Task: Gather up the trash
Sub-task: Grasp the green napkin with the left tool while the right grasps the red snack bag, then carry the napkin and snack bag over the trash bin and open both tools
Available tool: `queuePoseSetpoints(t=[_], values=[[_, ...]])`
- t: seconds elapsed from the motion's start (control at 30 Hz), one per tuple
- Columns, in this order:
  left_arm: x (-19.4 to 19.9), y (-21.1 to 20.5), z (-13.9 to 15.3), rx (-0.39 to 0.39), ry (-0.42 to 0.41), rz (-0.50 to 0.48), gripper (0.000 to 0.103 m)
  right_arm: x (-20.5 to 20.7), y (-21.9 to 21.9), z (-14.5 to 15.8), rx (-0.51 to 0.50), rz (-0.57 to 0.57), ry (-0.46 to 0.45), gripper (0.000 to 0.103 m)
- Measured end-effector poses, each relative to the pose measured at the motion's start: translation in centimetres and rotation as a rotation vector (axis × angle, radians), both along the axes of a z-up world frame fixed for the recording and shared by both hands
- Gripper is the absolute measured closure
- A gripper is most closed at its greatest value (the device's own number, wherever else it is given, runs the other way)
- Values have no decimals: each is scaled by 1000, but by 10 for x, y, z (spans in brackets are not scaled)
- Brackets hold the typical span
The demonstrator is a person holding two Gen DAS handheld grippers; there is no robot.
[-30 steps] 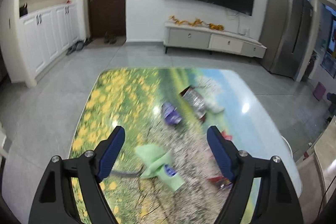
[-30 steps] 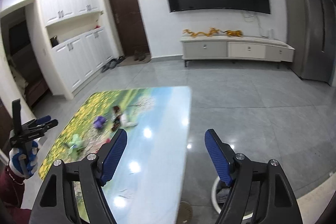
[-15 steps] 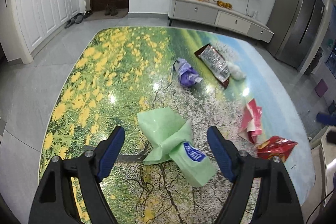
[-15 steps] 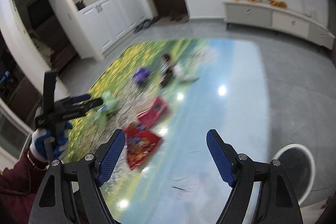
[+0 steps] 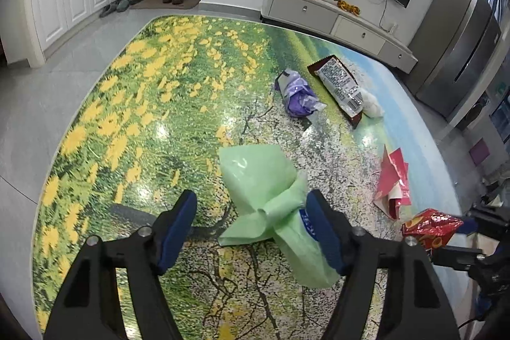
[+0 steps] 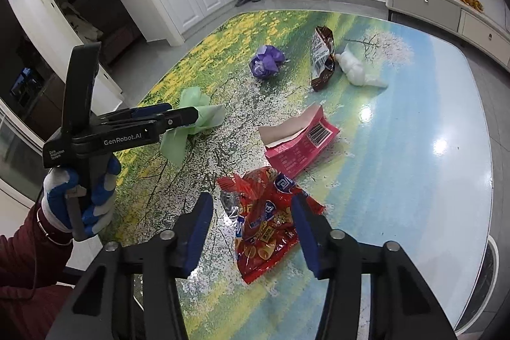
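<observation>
Trash lies on a table printed with flowers [image 5: 134,104]. My left gripper [image 5: 251,212] is open just above a light green bag [image 5: 264,180], which shows between its fingers; it also shows in the right wrist view [image 6: 191,123]. My right gripper [image 6: 251,219] is open over a red snack packet [image 6: 267,222], also seen in the left wrist view [image 5: 430,225]. Farther off lie a pink carton [image 6: 299,139], a purple wrapper [image 6: 266,61], a brown snack bag [image 6: 322,56] and a white crumpled wad [image 6: 353,69].
The table's right edge [image 6: 484,180] drops to a grey tiled floor. A round white-rimmed thing [image 6: 491,263] stands on the floor beside the table. White cupboards, a TV cabinet and a fridge line the walls.
Both grippers have tilted down and come in toward the table. The left one has closed in on the green bag, the right one on the red packet. Both jaws stay open.
</observation>
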State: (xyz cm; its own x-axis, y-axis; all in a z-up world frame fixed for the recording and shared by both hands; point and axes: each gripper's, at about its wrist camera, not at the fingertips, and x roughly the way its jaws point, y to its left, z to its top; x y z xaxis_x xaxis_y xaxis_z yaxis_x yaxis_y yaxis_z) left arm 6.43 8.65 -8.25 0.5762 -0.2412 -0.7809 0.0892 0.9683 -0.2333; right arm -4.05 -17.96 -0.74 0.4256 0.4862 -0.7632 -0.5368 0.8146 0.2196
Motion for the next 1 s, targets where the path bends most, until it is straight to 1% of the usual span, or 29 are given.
queuePoseSetpoints(t=[0.03,0.07,0.1,0.13,0.17,0.27,0.37,0.5,0.6,0.7,0.9,1.0], values=[[0,0,0,-17,1,-3,52,0,2,-2,-6,1,0,67],[-1,0,0,-34,2,-10,63,0,3,-3,-12,2,0,76],[-2,0,1,-42,-1,-13,67,-2,4,-4,-15,6,-2,84],[-4,-1,3,-38,-11,-14,70,-2,4,-4,-17,8,-5,87],[-6,-2,5,-31,-19,-19,74,-2,5,-4,-17,9,-9,94],[-13,-3,12,-32,-30,-21,77,-9,2,1,4,19,-32,96],[-22,-2,21,-50,-40,-22,78,-20,-5,11,21,19,-66,97],[-35,-15,41,-66,-64,-69,78,-30,-33,27,39,-19,-110,97],[-39,-42,57,-75,-74,-142,78,-35,-60,35,30,-72,-138,97],[-39,-81,67,-89,-71,-234,78,-38,-97,40,9,-148,-156,97],[-31,-186,74,-102,-28,-437,78,-43,-185,39,-58,-331,-167,97],[-29,-248,75,-77,-13,-535,78,-46,-234,33,-94,-436,-158,97]])
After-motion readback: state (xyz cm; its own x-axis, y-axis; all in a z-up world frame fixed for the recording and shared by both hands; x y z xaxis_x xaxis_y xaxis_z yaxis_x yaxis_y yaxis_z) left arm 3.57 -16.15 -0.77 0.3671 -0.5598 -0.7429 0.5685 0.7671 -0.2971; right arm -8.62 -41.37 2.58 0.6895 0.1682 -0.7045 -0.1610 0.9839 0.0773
